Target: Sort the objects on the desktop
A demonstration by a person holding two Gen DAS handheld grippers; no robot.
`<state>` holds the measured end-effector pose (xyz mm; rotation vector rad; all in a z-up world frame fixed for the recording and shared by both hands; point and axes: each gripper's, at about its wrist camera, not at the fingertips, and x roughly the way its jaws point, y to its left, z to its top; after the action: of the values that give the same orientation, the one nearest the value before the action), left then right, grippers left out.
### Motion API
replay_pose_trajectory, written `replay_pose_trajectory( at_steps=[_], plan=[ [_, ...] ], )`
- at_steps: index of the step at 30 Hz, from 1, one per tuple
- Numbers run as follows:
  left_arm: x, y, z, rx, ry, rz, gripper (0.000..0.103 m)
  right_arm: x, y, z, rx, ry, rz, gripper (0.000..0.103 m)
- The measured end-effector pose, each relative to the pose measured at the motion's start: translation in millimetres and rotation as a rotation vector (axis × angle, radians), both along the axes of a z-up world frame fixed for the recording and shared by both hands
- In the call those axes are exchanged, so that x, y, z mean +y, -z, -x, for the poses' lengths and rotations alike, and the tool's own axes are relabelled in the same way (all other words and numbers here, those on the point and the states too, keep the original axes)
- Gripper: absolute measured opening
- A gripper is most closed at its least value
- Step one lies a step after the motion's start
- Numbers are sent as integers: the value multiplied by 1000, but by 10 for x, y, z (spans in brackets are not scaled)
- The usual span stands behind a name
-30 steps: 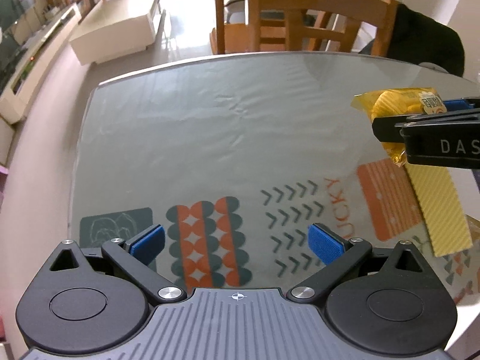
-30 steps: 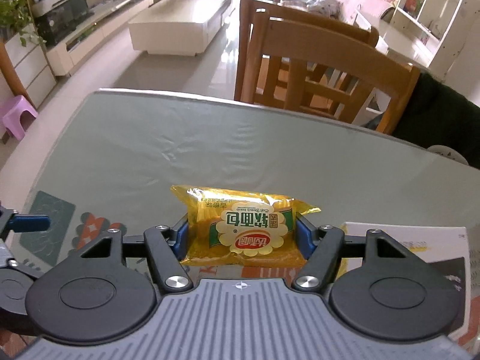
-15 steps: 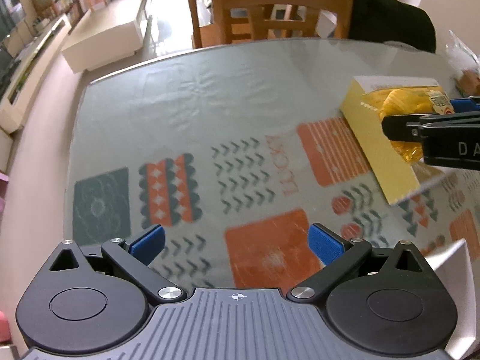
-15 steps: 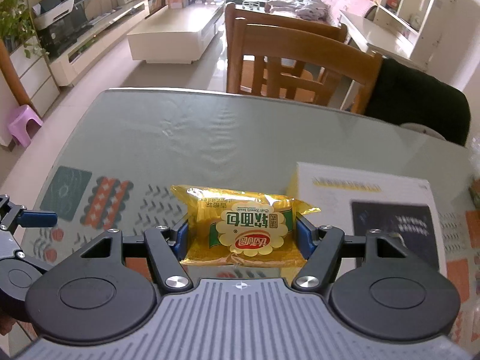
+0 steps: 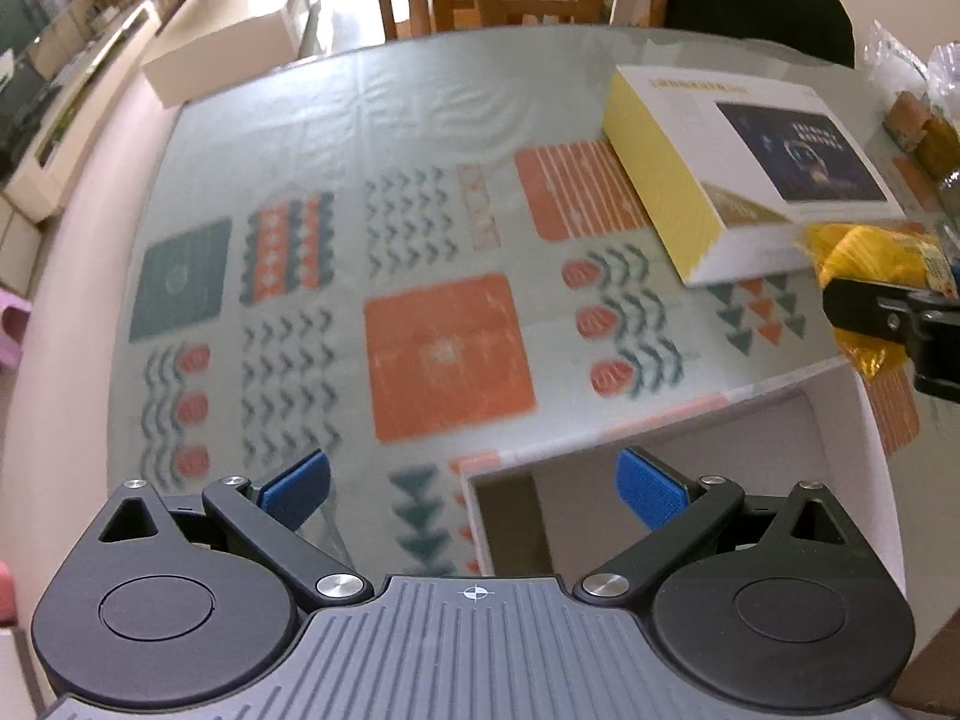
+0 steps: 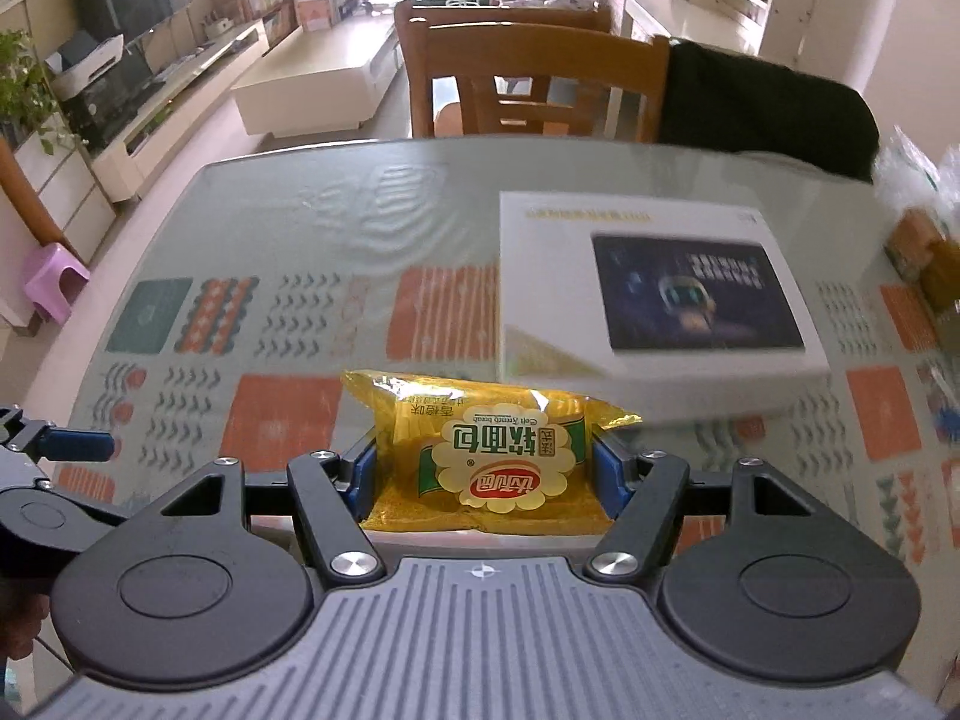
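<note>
My right gripper (image 6: 485,468) is shut on a yellow soft-bread packet (image 6: 489,456) and holds it above the patterned table. The packet also shows in the left wrist view (image 5: 864,252) at the right edge, with the right gripper's black finger below it. My left gripper (image 5: 474,489) is open and empty, above the near left corner of a white open box (image 5: 660,420). A white and yellow product box (image 6: 648,282) lies flat on the table beyond the packet; it also shows in the left wrist view (image 5: 738,162).
The table has a patterned cloth (image 5: 444,354) under glass. Wooden chairs (image 6: 534,78) stand at the far edge, one draped in black cloth (image 6: 762,108). Bagged snacks (image 6: 924,234) lie at the far right. The left gripper's finger (image 6: 72,444) shows at the left.
Both grippers have drawn back toward the table's near side. The white open box has come into the left view. The packet stays clamped in the right gripper.
</note>
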<state>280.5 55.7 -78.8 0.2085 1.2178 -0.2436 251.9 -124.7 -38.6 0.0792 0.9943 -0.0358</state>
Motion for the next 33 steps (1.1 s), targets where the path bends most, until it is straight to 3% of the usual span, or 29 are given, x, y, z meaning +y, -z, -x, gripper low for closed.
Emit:
replay_pose_trajectory(
  at_steps=[13, 21, 33],
  plan=[
    [-132, -36, 898, 15, -76, -33, 103, -224, 122, 886, 57, -50, -49, 85],
    [-165, -60, 1187, 15, -122, -38, 103, -298, 241, 1289, 92, -72, -68, 85],
    [-225, -58, 1378, 33, -138, -52, 103, -294, 276, 1547, 111, -113, -93, 85]
  ],
)
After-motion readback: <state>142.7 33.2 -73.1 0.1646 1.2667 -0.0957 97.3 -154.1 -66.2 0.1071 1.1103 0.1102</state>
